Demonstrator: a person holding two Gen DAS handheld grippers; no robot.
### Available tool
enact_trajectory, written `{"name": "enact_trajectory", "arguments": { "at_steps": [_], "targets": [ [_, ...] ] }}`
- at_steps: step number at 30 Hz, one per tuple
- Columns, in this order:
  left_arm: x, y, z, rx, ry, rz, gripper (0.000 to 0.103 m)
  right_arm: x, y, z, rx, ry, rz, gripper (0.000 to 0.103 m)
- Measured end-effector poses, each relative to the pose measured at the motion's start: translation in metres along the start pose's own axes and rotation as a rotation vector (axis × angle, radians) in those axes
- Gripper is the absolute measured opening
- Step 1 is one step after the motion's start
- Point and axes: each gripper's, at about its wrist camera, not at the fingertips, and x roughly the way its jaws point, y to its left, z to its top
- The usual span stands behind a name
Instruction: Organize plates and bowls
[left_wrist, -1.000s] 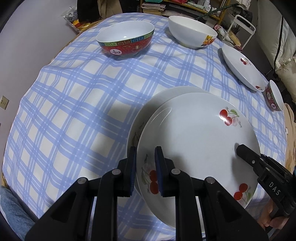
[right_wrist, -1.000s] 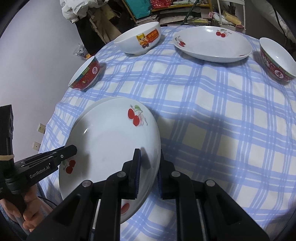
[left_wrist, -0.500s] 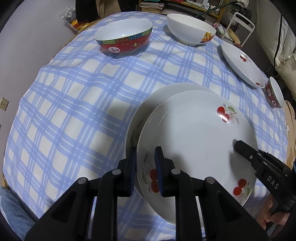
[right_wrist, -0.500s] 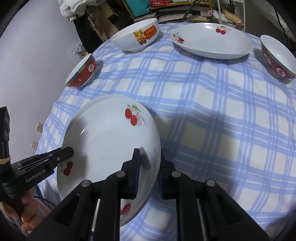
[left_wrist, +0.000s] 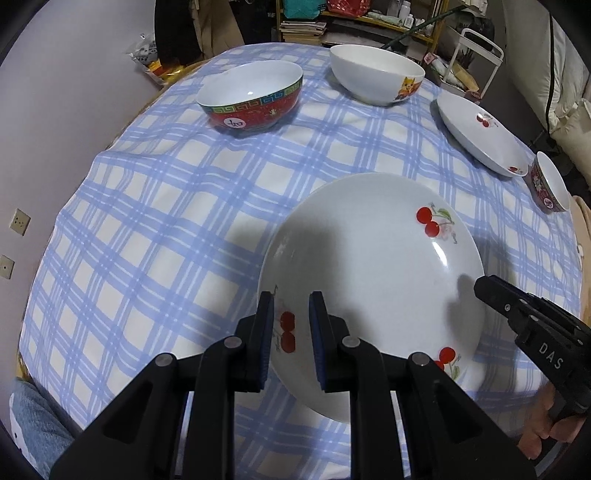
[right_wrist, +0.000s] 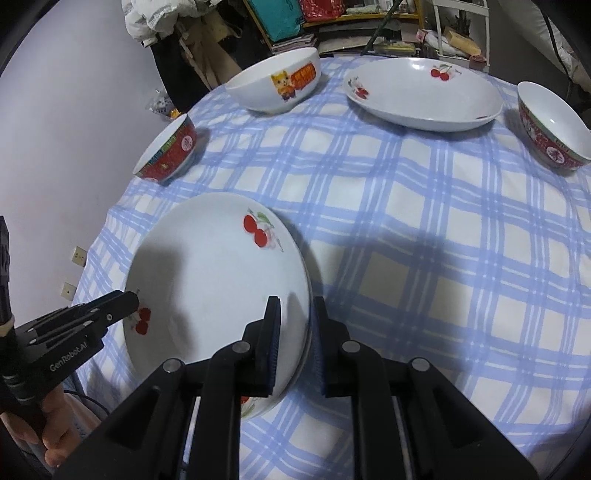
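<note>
Two claws hold one cherry-patterned plate (left_wrist: 373, 273) from opposite sides above a counter (left_wrist: 155, 229) covered with a blue-and-white checked cloth. The left claw (left_wrist: 291, 332) is clamped on the near-left rim of the plate, one finger outside the rim and one over the plate's inner face, with a cherry print showing between them. The right claw (right_wrist: 293, 332) is clamped on the plate's right rim in the same manner, one finger inside and one outside the edge. In the left wrist view the right claw's tip reaches in over the right part of the plate; in the right wrist view the left claw's tip lies on the far-left rim beside a cherry print. Whether a second plate lies beneath the held one cannot be told; the right wrist view shows only a thin doubled edge at the rim.

Ahead of the left claw, well apart, stands a red patterned bowl (left_wrist: 253, 98), and to its right a white bowl with a cartoon cat (left_wrist: 376, 74). Farther right lie another cherry plate (left_wrist: 480, 133) and a small red bowl (left_wrist: 548, 182) near the counter's edge. A hand (right_wrist: 44, 435) grips the left claw's handle at lower left of the right wrist view.
</note>
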Motion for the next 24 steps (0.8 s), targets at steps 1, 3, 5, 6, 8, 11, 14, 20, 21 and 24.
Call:
{"name": "enact_trajectory", "arguments": {
  "at_steps": [1, 3, 5, 6, 8, 11, 14, 20, 21, 24],
  "targets": [
    [0.0, 0.0, 0.0, 0.0, 0.0, 0.002, 0.019, -0.001, 0.0, 0.0, 0.0, -0.004, -0.008, 0.018],
    [-0.002, 0.0, 0.0, 0.0, -0.005, 0.002, 0.019, -0.002, -0.001, 0.0, 0.0, -0.016, -0.037, 0.018],
    [-0.003, -0.001, -0.001, 0.001, -0.014, 0.0, 0.019, -0.002, -0.005, 0.0, 0.014, -0.016, -0.05, 0.018],
    [-0.004, -0.002, 0.0, 0.002, -0.018, -0.001, 0.019, -0.003, -0.007, 0.0, 0.027, -0.015, -0.05, 0.018],
    [-0.006, -0.004, -0.001, 0.01, -0.024, -0.001, 0.02, -0.005, -0.011, 0.0, 0.049, -0.021, -0.056, 0.018],
    [-0.007, -0.005, 0.0, 0.009, -0.025, -0.002, 0.02, -0.008, -0.013, 0.001, 0.05, -0.032, -0.08, 0.018],
    [-0.01, -0.01, 0.002, 0.011, -0.03, -0.006, 0.02, -0.009, -0.011, 0.002, 0.023, -0.041, -0.096, 0.018],
    [-0.022, -0.03, 0.015, 0.021, -0.049, -0.018, 0.021, -0.017, -0.023, 0.006, 0.06, -0.045, -0.131, 0.019],
    [-0.023, -0.032, 0.018, 0.014, -0.042, -0.041, 0.021, -0.022, -0.028, 0.008, 0.075, -0.053, -0.144, 0.022],
    [-0.027, -0.044, 0.029, 0.009, -0.026, -0.076, 0.022, -0.037, -0.039, 0.016, 0.095, -0.099, -0.139, 0.044]
  ]
}}
